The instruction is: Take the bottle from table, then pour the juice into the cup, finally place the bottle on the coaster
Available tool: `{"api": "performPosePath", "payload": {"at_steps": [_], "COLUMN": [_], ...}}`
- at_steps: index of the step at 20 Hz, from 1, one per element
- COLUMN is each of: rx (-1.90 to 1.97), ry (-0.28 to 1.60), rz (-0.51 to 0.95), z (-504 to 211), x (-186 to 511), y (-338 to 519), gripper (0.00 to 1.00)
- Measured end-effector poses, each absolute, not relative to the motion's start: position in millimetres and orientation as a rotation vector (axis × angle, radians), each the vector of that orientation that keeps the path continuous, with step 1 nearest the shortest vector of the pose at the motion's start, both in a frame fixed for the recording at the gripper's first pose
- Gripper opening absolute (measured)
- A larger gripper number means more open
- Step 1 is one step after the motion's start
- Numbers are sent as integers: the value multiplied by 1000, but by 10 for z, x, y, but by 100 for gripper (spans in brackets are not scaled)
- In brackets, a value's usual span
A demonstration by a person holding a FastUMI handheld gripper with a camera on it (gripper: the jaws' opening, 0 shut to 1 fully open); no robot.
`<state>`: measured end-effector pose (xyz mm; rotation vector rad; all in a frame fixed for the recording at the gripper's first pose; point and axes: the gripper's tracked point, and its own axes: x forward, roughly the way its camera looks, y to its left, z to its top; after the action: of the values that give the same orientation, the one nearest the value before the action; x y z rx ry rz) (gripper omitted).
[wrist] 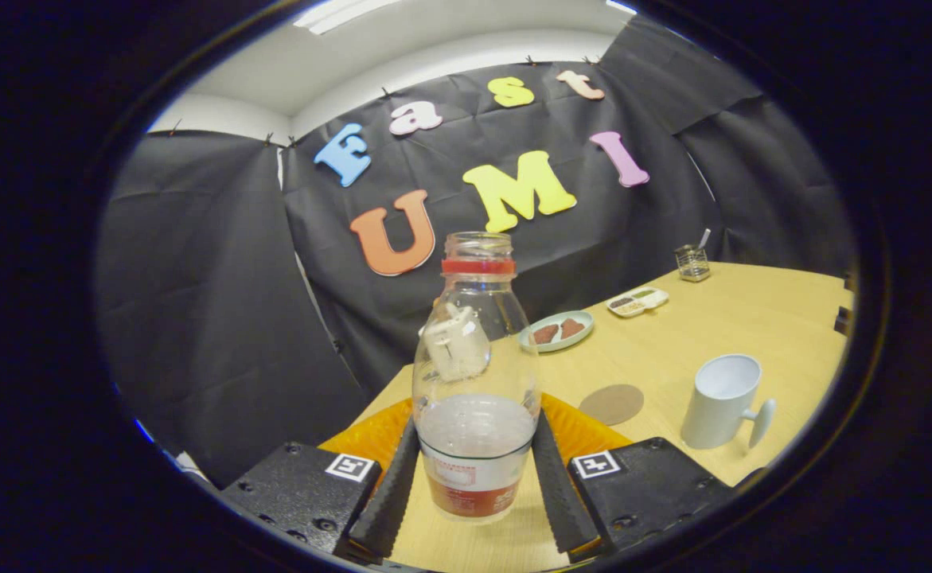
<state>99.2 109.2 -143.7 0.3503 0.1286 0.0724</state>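
Gripper view: tool [475,477] was clamped on the bottle [475,382], both fingers [392,485] pressing its lower sides. Bottle stood upright, uncapped, red ring at the neck, cloudy liquid in the lower part. Whether its base touched the tabletop [752,318] I couldn't tell. An orange item [585,430] lay just behind the bottle. Round brown coaster [611,403] sat beyond the fingers to the right, white cup [722,400] near it, further right. Plate [557,330], small tray [637,301] and a wire holder [692,263] sat well beyond.
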Motion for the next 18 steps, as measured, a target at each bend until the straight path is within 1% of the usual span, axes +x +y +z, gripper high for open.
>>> {"api": "performPosePath", "payload": {"at_steps": [7, 10, 18], "rx": [589, 739, 1081], "ry": [112, 76, 46], "rz": [130, 157, 199], "z": [-1117, -978, -870], "x": [1027, 1056, 1119], "y": [954, 871, 827], "gripper": [76, 76, 75]}}
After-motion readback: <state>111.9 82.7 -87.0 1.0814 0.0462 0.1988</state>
